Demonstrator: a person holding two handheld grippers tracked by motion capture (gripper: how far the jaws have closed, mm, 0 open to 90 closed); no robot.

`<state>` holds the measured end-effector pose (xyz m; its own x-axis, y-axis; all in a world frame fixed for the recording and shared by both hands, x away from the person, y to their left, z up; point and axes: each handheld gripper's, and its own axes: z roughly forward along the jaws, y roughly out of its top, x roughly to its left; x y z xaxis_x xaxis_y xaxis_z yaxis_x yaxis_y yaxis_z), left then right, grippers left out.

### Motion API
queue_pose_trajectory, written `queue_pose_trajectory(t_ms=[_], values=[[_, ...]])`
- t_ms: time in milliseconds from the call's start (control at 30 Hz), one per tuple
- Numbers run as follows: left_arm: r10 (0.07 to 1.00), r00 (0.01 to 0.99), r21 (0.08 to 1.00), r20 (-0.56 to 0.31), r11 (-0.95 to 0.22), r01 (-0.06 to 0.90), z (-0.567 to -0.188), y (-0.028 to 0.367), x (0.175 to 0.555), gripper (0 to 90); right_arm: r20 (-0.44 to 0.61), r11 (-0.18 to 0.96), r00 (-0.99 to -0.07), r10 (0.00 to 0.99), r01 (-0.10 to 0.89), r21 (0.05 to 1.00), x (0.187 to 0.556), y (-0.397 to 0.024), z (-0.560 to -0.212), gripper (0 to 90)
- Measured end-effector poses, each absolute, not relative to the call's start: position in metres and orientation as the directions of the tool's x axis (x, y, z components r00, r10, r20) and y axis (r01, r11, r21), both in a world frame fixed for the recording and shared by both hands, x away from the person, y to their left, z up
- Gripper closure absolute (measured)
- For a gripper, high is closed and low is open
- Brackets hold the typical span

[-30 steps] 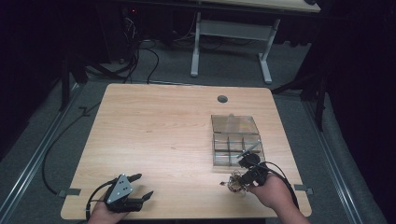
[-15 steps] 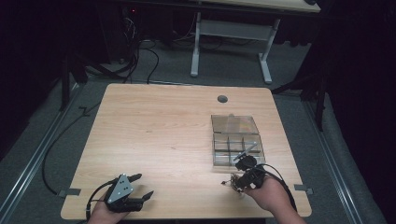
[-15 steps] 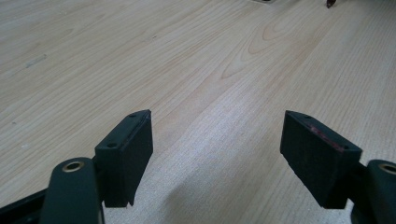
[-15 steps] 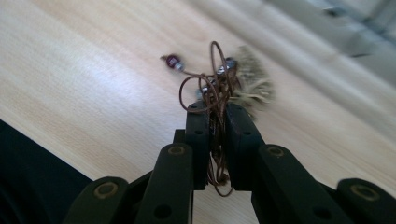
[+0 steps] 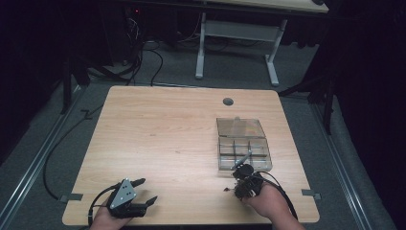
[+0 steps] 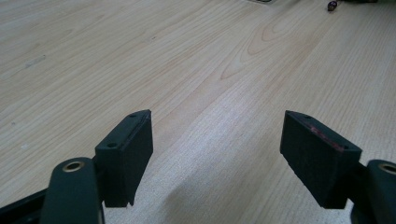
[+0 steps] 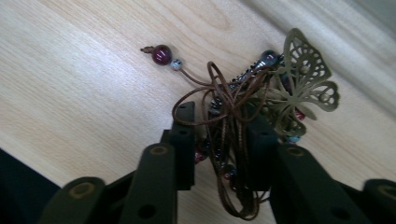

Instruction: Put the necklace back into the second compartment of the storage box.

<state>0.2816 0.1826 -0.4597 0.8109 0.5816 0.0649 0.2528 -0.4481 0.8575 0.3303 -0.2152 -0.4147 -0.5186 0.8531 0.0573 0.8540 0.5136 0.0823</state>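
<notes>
While jaws hide it above, butterfly necklace point(image 7: 261, 107) shows close.

On the table point(image 5: 167, 143), the compartment box point(image 5: 243, 152) sits right of centre, its lid point(image 5: 240, 127) lying open behind it. The corded necklace point(image 7: 243, 107) lies on the tabletop just before the box, between the right gripper point(image 5: 245, 183) jaws. The left gripper point(image 5: 128, 200) rests at the near left edge, well apart from both

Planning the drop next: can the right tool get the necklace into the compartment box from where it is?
Probably yes. The right tool has the necklace between its jaws, which have just been opening, beside the compartment box. The box's lid is open and nothing stands between them.
</notes>
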Motion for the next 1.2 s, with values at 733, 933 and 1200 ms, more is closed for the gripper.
queue_pose_trajectory(t_ms=[733, 933, 1200], values=[[0.582, 0.811, 0.858, 0.064, -0.447, 0.253, -0.46, 0.182, 0.281, 26.0, 0.054, 0.464, -0.475, 0.879, 0.875, 0.143, 0.336, -0.249, -0.359, 81.9], [0.581, 0.811, 0.857, 0.064, -0.449, 0.254, -0.46, 0.183, 0.281, 26.0, 0.056, 0.45, -0.462, 0.885, 0.88, 0.153, 0.342, -0.253, -0.347, 81.8], [0.58, 0.812, 0.857, 0.062, -0.447, 0.255, -0.46, 0.183, 0.282, 25.9, 0.044, 0.445, -0.458, 0.888, 0.878, 0.174, 0.356, -0.253, -0.33, 81.8]])
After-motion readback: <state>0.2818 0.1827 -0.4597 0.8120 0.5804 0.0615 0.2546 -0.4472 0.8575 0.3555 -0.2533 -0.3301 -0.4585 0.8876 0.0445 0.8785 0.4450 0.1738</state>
